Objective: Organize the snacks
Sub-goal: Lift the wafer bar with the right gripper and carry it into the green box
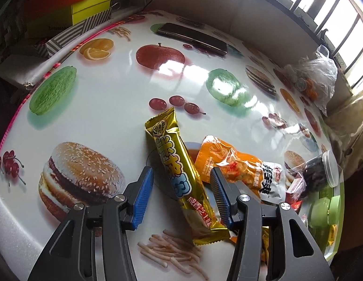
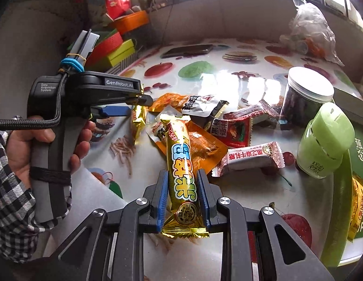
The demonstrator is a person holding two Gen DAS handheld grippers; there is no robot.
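My right gripper (image 2: pixel 182 172) is shut on a gold-wrapped snack bar (image 2: pixel 181 164) and holds it lengthwise above the table, its far end over the snack pile. A second gold snack bar (image 1: pixel 179 168) lies slanted on the fruit-print table (image 1: pixel 116 89), partly on an orange packet (image 1: pixel 228 161). My left gripper (image 1: pixel 180 169) is open around this bar; the left blue pad stands well clear and the right pad is close beside it. In the right wrist view a hand in a checked sleeve holds the left gripper (image 2: pixel 140 106) at the left.
Red packets (image 2: pixel 235 128), a pink-white candy (image 2: pixel 251 159) and an orange packet (image 2: pixel 200 145) are piled mid-table. A dark-filled jar (image 2: pixel 305 93), a green container (image 2: pixel 326 140) and a green box (image 2: pixel 338 210) stand right. A phone (image 1: pixel 193 38), a plastic bag (image 1: pixel 315 77) and stacked boxes (image 1: pixel 87 7) sit behind.
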